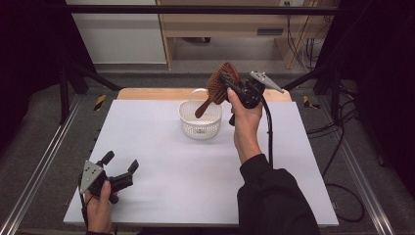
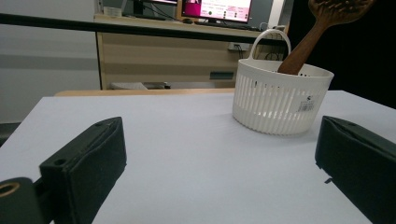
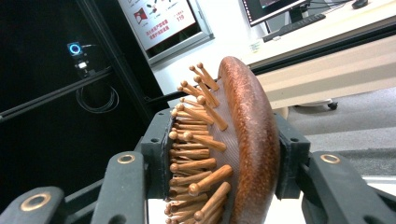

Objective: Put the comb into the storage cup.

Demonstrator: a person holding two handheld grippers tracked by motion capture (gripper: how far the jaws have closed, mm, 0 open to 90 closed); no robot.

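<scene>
High view: right tool clamps hairbrush head | handle dips into basket | left tool gapes empty

One hairbrush, one basket, two grippers.

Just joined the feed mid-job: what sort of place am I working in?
Most likely a lab recording rig: a white table framed by metal rails and black curtains, with monitors and loose cables behind.
</scene>
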